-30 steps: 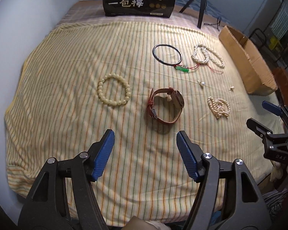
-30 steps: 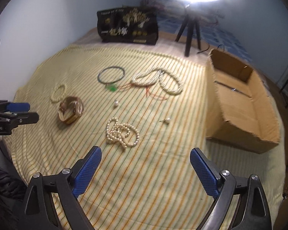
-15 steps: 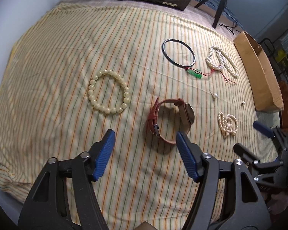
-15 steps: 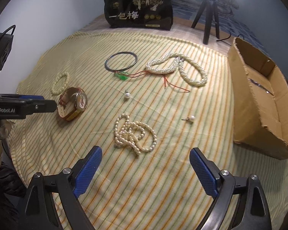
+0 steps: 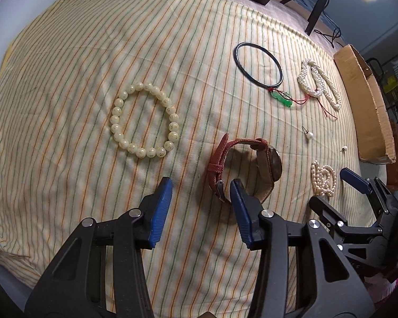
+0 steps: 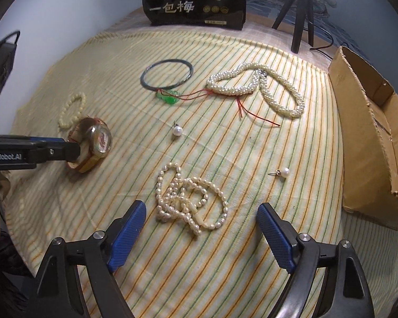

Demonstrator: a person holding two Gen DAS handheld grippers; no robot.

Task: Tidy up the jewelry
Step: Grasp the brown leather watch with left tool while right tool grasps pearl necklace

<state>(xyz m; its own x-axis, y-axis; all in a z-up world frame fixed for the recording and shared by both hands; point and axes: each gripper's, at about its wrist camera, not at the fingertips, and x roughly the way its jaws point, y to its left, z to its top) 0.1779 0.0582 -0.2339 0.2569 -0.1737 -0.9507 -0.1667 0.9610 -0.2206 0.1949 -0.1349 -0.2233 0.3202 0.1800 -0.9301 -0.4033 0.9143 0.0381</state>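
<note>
Nothing is put away yet. All the jewelry lies on the striped cloth point(image 5: 66, 53), and the cardboard box point(image 6: 371, 132) by its right edge holds none. The left gripper point(image 5: 200, 206) is closing beside the watch point(image 5: 249, 169), holding nothing. The right gripper point(image 6: 201, 234) narrows a little near the pearl pile point(image 6: 188, 196), empty too.

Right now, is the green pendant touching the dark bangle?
Touching. In the right wrist view the green pendant lies against the dark bangle's near rim, its red cord crossing it.
</note>
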